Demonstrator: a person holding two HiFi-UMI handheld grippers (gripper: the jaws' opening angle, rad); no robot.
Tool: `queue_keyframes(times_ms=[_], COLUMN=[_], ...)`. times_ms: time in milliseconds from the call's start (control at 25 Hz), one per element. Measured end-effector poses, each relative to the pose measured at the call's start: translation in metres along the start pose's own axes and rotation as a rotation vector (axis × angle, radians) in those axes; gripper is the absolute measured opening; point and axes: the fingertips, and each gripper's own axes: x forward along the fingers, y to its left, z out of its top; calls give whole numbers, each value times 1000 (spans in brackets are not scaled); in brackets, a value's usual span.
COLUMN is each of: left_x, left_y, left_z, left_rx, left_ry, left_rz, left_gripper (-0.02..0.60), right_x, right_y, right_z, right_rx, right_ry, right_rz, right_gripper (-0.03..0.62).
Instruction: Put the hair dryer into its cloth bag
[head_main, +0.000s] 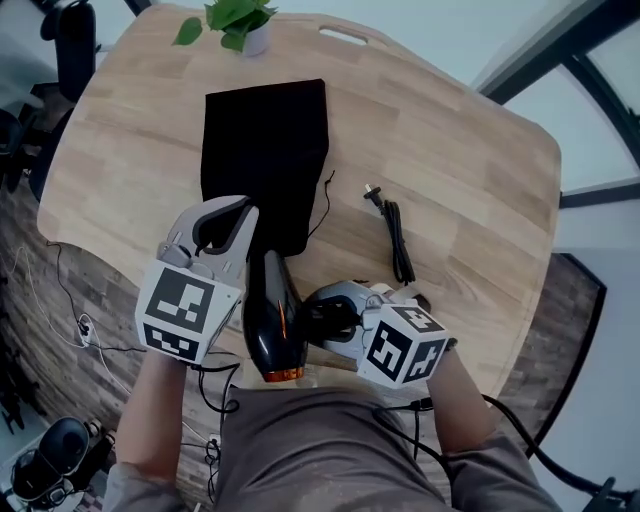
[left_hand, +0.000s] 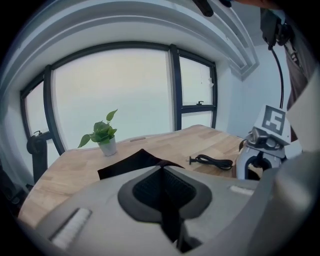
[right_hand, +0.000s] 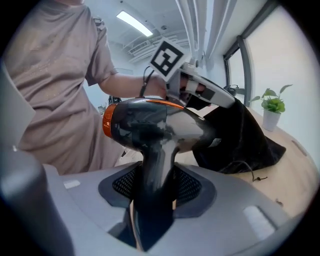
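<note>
The black hair dryer (head_main: 270, 320) with an orange rear ring is held just above the table's near edge, nozzle toward the black cloth bag (head_main: 265, 160). My right gripper (head_main: 325, 318) is shut on its handle (right_hand: 152, 190). In the right gripper view the dryer body (right_hand: 160, 125) points at the lifted bag (right_hand: 240, 140). My left gripper (head_main: 225, 228) is shut on the bag's near edge, and a strip of black cloth sits between the pads (left_hand: 150, 192). The dryer's cord and plug (head_main: 395, 235) lie on the table to the right.
A small potted plant (head_main: 240, 25) stands at the table's far edge behind the bag. The round wooden table (head_main: 470, 170) has a slot handle (head_main: 342, 36) at the back. Cables trail on the floor at the left (head_main: 60, 300). Windows lie beyond the table.
</note>
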Motion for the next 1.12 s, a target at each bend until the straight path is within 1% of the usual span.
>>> queue_keyframes(times_ms=[160, 280, 360, 400, 520, 560, 640, 800, 920, 960, 1040, 1120], left_x=[-2, -4, -7, -7, -5, -4, -2, 5, 12, 14, 15, 10], left_y=[-9, -12, -13, -12, -8, -7, -9, -13, -20, -23, -23, -13], left_z=[-4, -4, -3, -1, 6, 6, 6, 4, -5, -6, -5, -4], left_rx=[-15, -25, -28, -20, 44, 53, 48, 11, -29, -30, -10, -15], left_ry=[12, 11, 11, 11, 18, 23, 30, 34, 41, 41, 20, -33], left_rz=[-56, -74, -72, -70, -67, -70, -87, -121, -135, -142, -147, -125], left_gripper=[14, 15, 15, 15, 17, 17, 17, 18, 18, 18, 23, 29], right_x=[15, 22, 23, 24, 27, 28, 30, 33, 37, 39, 43, 47], right_y=[-38, -69, -88, -97, -122, -128, -138, -161, -176, -179, -183, -183], right_z=[5, 5, 6, 6, 5, 5, 4, 4, -3, -6, -11, -15], right_rx=[41, 80, 133, 162, 235, 252, 282, 363, 393, 398, 409, 418], right_ry=[23, 53, 63, 66, 77, 84, 99, 104, 130, 142, 158, 161], right_rz=[-17, -77, -125, -150, -222, -244, -291, -402, -481, -500, -519, -519], right_gripper=[212, 212, 212, 212, 212, 213, 213, 213, 213, 213, 213, 213])
